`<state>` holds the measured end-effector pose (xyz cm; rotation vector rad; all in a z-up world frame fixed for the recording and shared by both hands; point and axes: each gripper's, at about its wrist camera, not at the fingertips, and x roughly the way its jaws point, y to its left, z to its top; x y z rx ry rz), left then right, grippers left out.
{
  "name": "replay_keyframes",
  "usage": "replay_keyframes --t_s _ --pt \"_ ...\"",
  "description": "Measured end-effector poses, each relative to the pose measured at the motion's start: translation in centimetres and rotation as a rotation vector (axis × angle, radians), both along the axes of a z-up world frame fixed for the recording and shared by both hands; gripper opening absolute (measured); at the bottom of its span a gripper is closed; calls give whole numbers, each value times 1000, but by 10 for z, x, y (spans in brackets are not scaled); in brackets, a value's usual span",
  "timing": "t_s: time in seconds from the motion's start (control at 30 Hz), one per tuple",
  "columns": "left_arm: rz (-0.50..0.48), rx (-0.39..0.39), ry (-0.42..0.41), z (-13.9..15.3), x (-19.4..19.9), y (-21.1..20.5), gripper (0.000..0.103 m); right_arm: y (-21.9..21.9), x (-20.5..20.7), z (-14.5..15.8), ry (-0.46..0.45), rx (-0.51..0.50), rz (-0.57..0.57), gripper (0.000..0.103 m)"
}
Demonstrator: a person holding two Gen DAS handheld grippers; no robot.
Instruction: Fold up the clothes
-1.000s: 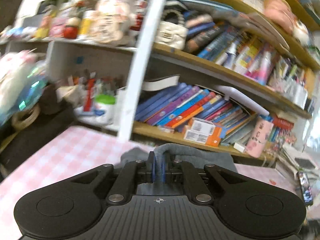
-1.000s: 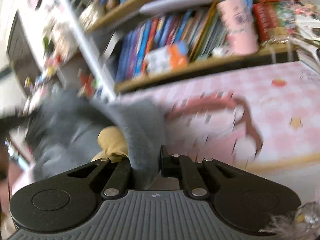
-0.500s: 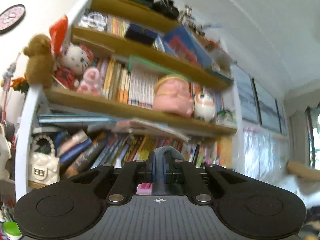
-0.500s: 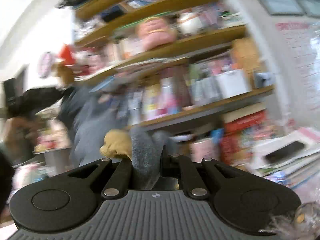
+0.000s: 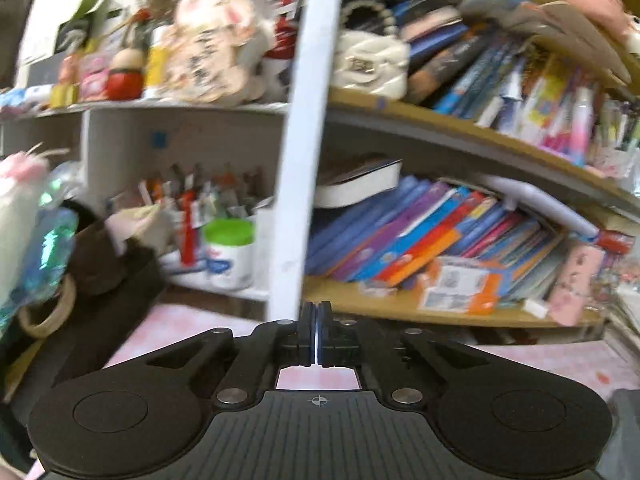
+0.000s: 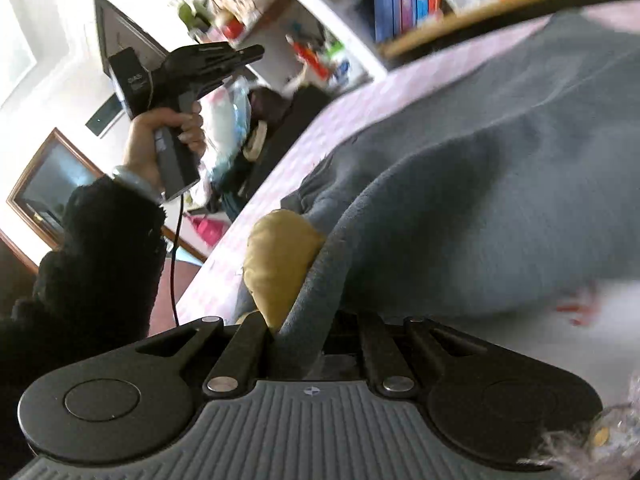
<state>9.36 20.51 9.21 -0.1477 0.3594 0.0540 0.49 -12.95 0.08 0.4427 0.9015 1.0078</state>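
A grey fleece garment [image 6: 500, 184] with a mustard-yellow lining [image 6: 276, 256] lies spread on the pink checked tabletop [image 6: 280, 184]. My right gripper [image 6: 308, 320] is shut on a fold of the grey garment near its yellow part. My left gripper [image 5: 318, 336] is shut with nothing between its fingers and is held above the pink tabletop [image 5: 184, 320], pointing at the bookshelf. In the right wrist view the left gripper [image 6: 256, 53] is seen held up in a hand, well clear of the garment. A grey corner of the garment [image 5: 624, 432] shows at the lower right of the left wrist view.
A bookshelf [image 5: 440, 308] full of books stands behind the table. A white shelf post [image 5: 304, 160] rises ahead of the left gripper. Jars, pens and toys fill the white shelf [image 5: 216, 248]. Dark bags [image 5: 100, 272] sit at the table's left end.
The left gripper has let go of the grey garment and is now shut and empty, tilted back down toward the lower shelves. The right gripper swung down, laying the garment on the table.
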Motion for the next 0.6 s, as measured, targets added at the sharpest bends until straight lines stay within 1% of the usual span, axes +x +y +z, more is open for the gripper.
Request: replay_keyframes --t_s 0.03,0.1,0.17,0.23,0.3,0.33,0.37,0.4,0.47,0.5,0.53,0.6 --pt "-3 -6 3 -2 -3 5 1 10 5 2 -1 -10 11 6" --pt "-18 -2 13 -11 -16 5 6 28 11 5 -4 -29 35 6" --pt "-47 20 44 -22 -35 2 7 43 13 6 -8 -38 62 6" --pt "-52 55 67 -32 -53 0 9 58 15 5 -11 -39 87 6" --pt "-35 82 66 -36 -74 -1 17 73 22 6 -20 -28 99 6" --pt "-24 89 61 -36 -83 0 23 81 27 7 -22 -16 95 6" --pt "-7 83 45 -32 -94 2 30 90 33 9 -24 -3 88 6" --pt "11 76 29 -29 -105 4 33 98 39 10 -26 10 82 6" --pt "41 63 -2 -22 -128 8 49 107 47 13 -17 27 76 6" --pt "45 69 -8 -21 -136 7 52 108 47 12 -6 26 81 9" --pt "49 76 -14 -20 -145 7 53 109 46 11 6 23 89 10" --pt "60 87 -20 -19 -157 6 54 103 36 7 9 7 120 14"
